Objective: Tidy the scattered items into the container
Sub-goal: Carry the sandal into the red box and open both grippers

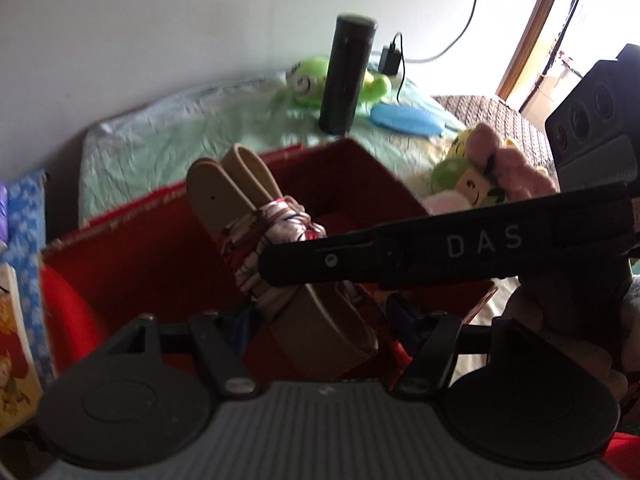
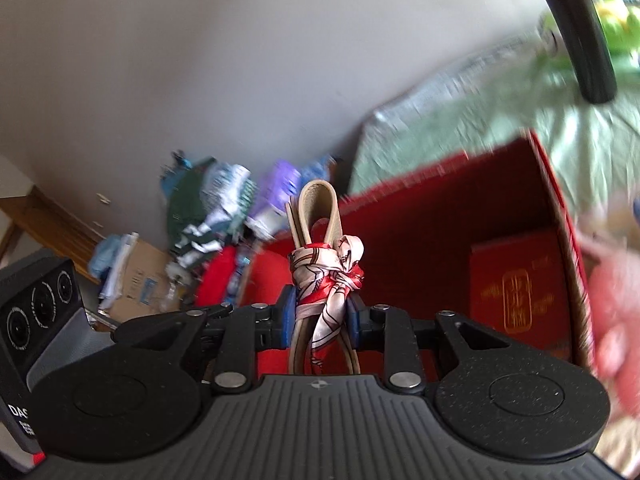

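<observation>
A folded beige belt point(image 2: 316, 216) tied with a red-and-white scarf point(image 2: 332, 276) is clamped between the blue pads of my right gripper point(image 2: 320, 316), held upright over the open red box point(image 2: 440, 216). In the left wrist view the same belt point(image 1: 236, 184) and scarf point(image 1: 276, 236) hang over the red box point(image 1: 132, 248), with the right gripper's black finger point(image 1: 400, 252) across them. My left gripper point(image 1: 320, 320) sits just under the belt's lower end, its blue pads spread wide on either side and not touching it.
A red booklet point(image 2: 520, 296) lies in the box. On the green sheet behind stand a black flask point(image 1: 346, 76), green plush toys point(image 1: 304, 80), a blue case point(image 1: 404, 118) and pink and yellow-green plush point(image 1: 492, 160). Clothes and cardboard point(image 2: 192, 248) pile by the wall.
</observation>
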`<action>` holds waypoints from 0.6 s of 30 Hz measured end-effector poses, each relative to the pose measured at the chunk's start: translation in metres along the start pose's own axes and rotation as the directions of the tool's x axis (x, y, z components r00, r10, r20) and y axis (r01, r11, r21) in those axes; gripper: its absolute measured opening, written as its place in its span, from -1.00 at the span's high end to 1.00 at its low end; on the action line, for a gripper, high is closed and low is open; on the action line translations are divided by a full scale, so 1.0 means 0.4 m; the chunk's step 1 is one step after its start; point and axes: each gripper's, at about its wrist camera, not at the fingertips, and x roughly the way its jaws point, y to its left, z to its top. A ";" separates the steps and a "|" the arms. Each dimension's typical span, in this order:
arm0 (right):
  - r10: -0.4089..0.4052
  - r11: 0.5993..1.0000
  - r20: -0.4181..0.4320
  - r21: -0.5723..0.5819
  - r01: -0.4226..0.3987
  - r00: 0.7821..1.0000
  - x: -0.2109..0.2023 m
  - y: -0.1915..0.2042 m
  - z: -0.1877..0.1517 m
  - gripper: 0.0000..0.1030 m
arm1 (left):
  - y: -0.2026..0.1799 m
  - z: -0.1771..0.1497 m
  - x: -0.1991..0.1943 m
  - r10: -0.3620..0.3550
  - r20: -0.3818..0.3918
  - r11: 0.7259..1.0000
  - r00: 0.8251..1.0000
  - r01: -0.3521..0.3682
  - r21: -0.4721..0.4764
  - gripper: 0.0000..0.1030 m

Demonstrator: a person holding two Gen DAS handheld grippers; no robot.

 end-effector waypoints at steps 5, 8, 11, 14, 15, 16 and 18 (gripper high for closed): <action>-0.074 0.997 -0.026 0.027 0.074 0.997 0.048 -0.020 -0.009 0.46 | 0.041 0.007 0.053 -0.025 -0.063 1.000 0.998 0.025 0.002 -0.30; -0.172 0.985 -0.067 0.021 0.174 0.983 0.087 -0.026 -0.001 0.46 | 0.058 0.019 0.082 -0.038 -0.098 0.999 0.994 0.039 0.010 -0.30; -0.294 0.954 -0.144 0.012 0.299 0.945 0.135 -0.046 -0.005 0.46 | 0.065 0.030 0.099 -0.073 -0.115 0.997 0.991 0.076 0.018 -0.45; -0.281 0.955 -0.191 0.043 0.294 0.941 0.145 -0.062 -0.005 0.47 | 0.071 0.036 0.131 -0.090 -0.147 0.995 0.985 0.095 0.027 -0.58; -0.293 0.952 -0.195 0.036 0.305 0.936 0.145 -0.061 -0.005 0.47 | 0.077 0.037 0.143 -0.103 -0.164 0.994 0.981 0.108 0.020 -0.60; -0.309 0.946 -0.197 0.037 0.322 0.930 0.145 -0.060 -0.006 0.46 | 0.086 0.039 0.153 -0.128 -0.181 0.992 0.975 0.130 -0.002 -0.59; -0.324 0.939 -0.195 0.057 0.340 0.926 0.138 -0.061 -0.008 0.46 | 0.098 0.045 0.164 -0.163 -0.200 0.987 0.966 0.160 -0.031 -0.59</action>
